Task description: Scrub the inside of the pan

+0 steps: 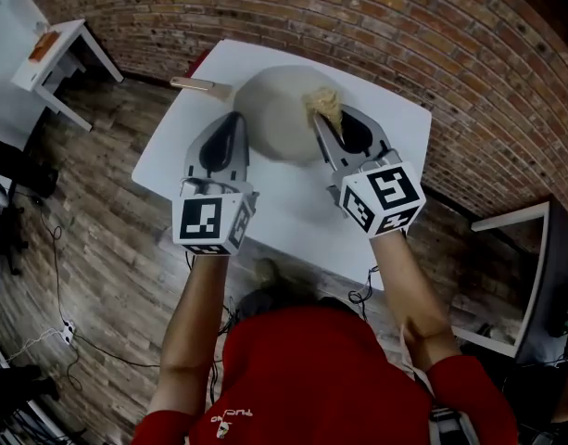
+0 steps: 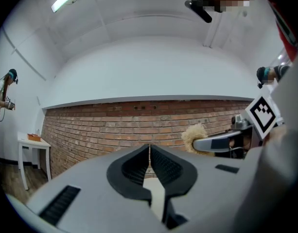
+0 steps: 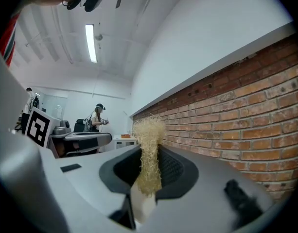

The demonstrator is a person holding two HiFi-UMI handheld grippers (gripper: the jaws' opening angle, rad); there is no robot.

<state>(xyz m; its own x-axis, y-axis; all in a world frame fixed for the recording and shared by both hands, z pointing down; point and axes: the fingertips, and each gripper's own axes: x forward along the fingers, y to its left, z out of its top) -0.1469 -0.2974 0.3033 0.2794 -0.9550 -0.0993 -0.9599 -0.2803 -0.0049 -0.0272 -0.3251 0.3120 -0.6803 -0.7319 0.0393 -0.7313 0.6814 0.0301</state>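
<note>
In the head view, a white table (image 1: 395, 119) stands before a brick wall (image 1: 376, 26). The pale, round pan (image 1: 274, 119) sits on the table's far half, at about 12 o'clock from the person's red shirt (image 1: 311, 378), with its wooden handle (image 1: 195, 84) pointing toward 10 o'clock. The left gripper (image 1: 233, 123) reaches in from 7 o'clock, its tips at the pan's left edge. The right gripper (image 1: 321, 123) comes from 5 o'clock and holds a straw-coloured scrubber (image 1: 325, 103) over the pan's right rim. Whether the scrubber touches the pan cannot be told. A small side table (image 1: 56, 49) stands well apart at 10 o'clock.

In the left gripper view, the left gripper (image 2: 149, 149) has its two black fingers pressed together at the tips, with nothing between them. At 3 o'clock the right gripper (image 2: 207, 142) shows with the scrubber (image 2: 193, 135) at its tip, against the brick wall (image 2: 114, 125). The side table (image 2: 29, 142) stands at 9 o'clock.

In the right gripper view, the right gripper (image 3: 149, 152) pinches the scrubber (image 3: 149, 135) between its fingers, the fibres standing up past the tips. The brick wall (image 3: 236, 110) runs along at 3 o'clock. The left gripper's marker cube (image 3: 37, 125) shows at 9 o'clock, and a person (image 3: 96, 116) stands far behind it.
</note>
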